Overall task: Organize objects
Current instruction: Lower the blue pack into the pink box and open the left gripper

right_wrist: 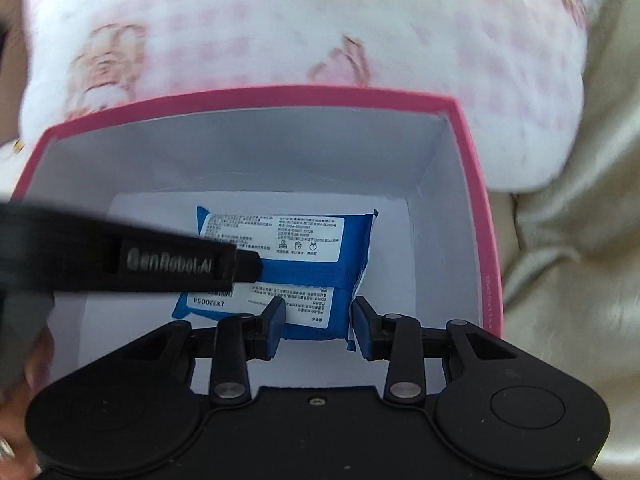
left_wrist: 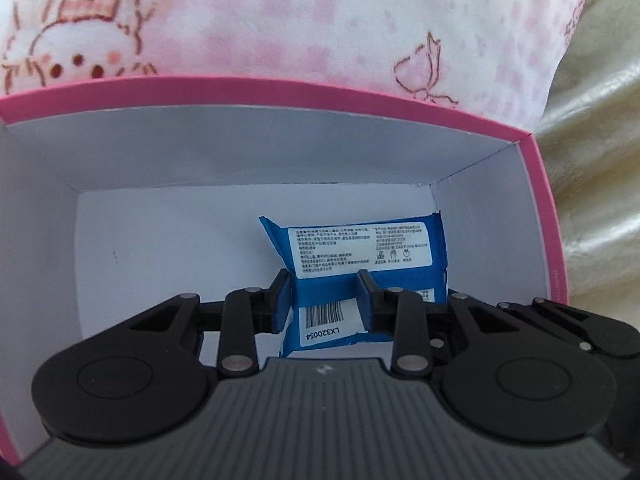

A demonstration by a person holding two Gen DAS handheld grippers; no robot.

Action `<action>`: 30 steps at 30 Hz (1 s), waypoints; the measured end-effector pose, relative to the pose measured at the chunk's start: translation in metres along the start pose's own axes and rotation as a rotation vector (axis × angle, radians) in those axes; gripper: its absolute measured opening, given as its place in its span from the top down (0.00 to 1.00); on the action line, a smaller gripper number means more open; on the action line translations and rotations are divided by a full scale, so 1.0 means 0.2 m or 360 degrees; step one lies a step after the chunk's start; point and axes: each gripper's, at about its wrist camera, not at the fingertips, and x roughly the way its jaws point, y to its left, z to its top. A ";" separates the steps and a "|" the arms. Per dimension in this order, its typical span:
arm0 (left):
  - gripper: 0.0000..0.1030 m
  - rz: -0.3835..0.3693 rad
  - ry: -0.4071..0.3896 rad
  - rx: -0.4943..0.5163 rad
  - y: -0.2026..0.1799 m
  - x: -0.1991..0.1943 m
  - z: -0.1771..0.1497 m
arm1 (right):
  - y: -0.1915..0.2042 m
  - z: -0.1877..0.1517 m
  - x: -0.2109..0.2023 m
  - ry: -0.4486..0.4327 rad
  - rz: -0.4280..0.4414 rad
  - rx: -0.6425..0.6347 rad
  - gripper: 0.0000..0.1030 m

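Note:
A blue wipes pack (left_wrist: 360,250) with white printed labels lies low inside a pink box (left_wrist: 280,87) with white inner walls. My left gripper (left_wrist: 324,300) reaches down into the box and is shut on the pack's near edge by the barcode label. In the right wrist view the same pack (right_wrist: 352,236) is near the box floor, and my right gripper (right_wrist: 318,320) is shut on its near right corner. The left gripper (right_wrist: 250,268) comes in from the left as a black bar and rests on the pack. I cannot tell whether the pack touches the floor.
The box (right_wrist: 280,95) sits on a fluffy pink-and-white blanket (left_wrist: 280,20) with cartoon prints. Shiny beige fabric (left_wrist: 592,160) lies to the right. White floor shows to the left of the pack. A hand (right_wrist: 36,360) shows at the lower left of the right wrist view.

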 end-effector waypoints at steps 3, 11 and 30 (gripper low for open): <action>0.70 0.0004 -0.0019 -0.0009 -0.01 0.02 0.00 | 0.02 0.02 0.03 0.0023 -0.0067 -0.0038 0.60; 0.67 -0.0048 0.0000 -0.0054 -0.01 0.07 0.07 | 0.07 0.05 0.07 0.0022 -0.0181 -0.0146 0.60; 0.47 -0.0045 0.0118 0.0277 -0.04 -0.35 -0.04 | 0.13 -0.19 -0.28 -0.0145 0.0062 -0.0087 0.56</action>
